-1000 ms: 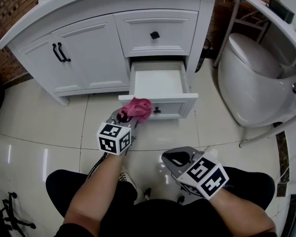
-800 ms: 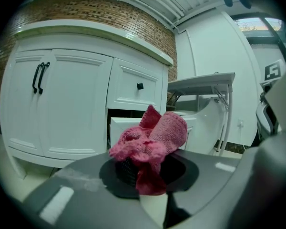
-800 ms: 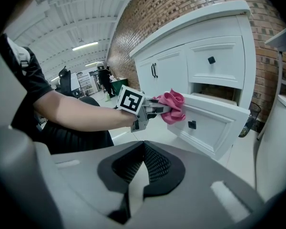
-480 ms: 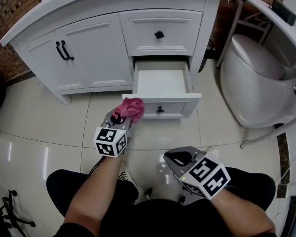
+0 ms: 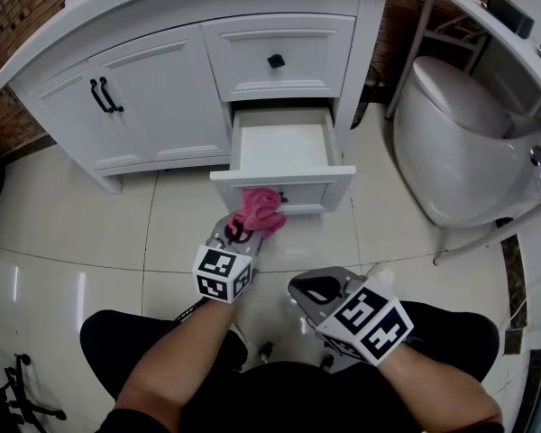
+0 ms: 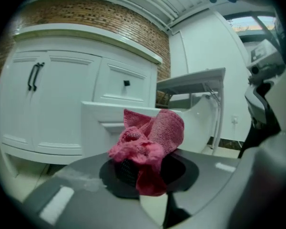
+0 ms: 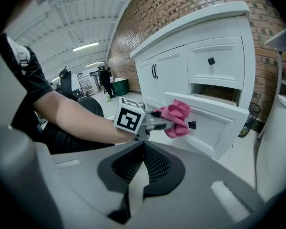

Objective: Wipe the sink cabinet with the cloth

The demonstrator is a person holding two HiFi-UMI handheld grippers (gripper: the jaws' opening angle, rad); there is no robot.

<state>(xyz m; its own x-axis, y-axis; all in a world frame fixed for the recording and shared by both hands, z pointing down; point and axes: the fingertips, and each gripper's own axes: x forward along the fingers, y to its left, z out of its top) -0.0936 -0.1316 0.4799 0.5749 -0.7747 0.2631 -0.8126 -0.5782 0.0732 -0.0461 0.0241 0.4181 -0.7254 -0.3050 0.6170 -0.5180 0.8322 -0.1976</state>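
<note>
The white sink cabinet (image 5: 171, 70) has two doors at the left, a shut upper drawer and an open lower drawer (image 5: 281, 156). A crumpled pink cloth (image 5: 260, 210) is pinched in my left gripper (image 5: 243, 226), which is shut on it; the cloth sits against the open drawer's front panel (image 5: 288, 190), near its black knob. In the left gripper view the cloth (image 6: 150, 144) bulges out of the jaws before the drawer front (image 6: 109, 116). My right gripper (image 5: 316, 289) hangs lower, over the floor, shut with nothing in it. It sees the cloth (image 7: 176, 118) from the side.
A white toilet (image 5: 460, 142) stands right of the cabinet, with a white counter edge (image 5: 487, 25) above it. Glossy cream floor tiles (image 5: 81, 233) spread in front. The person's dark trouser legs (image 5: 153, 341) fill the bottom of the head view. Brick wall (image 5: 18, 7) behind.
My left gripper has carried the pink cloth rightwards along the open drawer's front, from its left corner towards the knob. The right gripper has barely moved.
</note>
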